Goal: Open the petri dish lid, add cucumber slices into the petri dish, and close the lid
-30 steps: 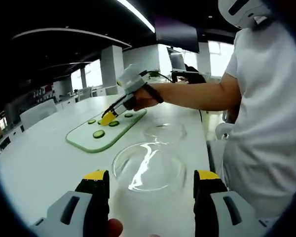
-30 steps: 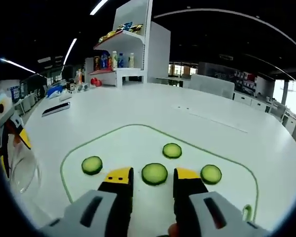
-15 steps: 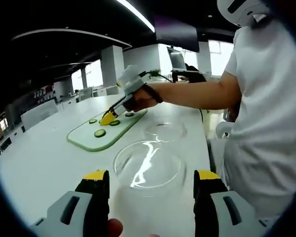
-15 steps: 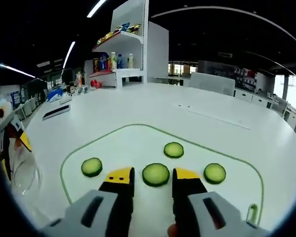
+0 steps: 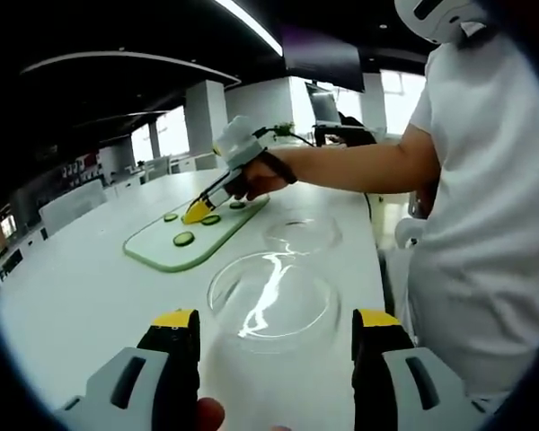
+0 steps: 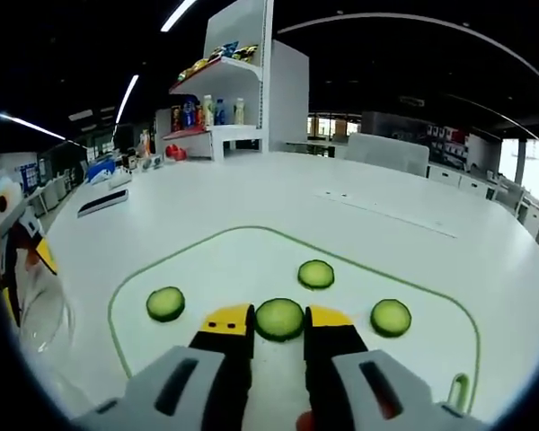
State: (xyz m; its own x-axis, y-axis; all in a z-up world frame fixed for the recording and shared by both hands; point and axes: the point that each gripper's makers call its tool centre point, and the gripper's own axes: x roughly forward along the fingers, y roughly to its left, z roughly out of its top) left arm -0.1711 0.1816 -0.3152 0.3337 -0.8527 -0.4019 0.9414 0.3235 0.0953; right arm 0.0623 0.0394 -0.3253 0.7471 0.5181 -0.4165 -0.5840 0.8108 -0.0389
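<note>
My left gripper [image 5: 276, 321] holds the clear petri dish lid [image 5: 271, 301] between its wide-set jaws, just above the white table. The open dish base [image 5: 301, 235] sits on the table beyond it. On the green-edged cutting board [image 6: 207, 260] my right gripper [image 6: 279, 321] has its jaws closed against both sides of a cucumber slice [image 6: 279, 319]. Three more slices [image 6: 165, 303] lie around it. The right gripper [image 5: 196, 215] also shows over the board [image 5: 162, 256] in the left gripper view. At the left edge of the right gripper view is the left gripper [image 6: 18, 269] with the lid [image 6: 38, 314].
A person in a white shirt [image 5: 485, 224] stands at the table's right edge, arm reaching across to the board. A white shelf with bottles [image 6: 217, 108] stands at the far end of the table, and a dark flat device [image 6: 101, 198] lies before it.
The right gripper's jaws have narrowed onto the middle cucumber slice, which earlier sat loose between them. The left gripper has kept the lid nearly still.
</note>
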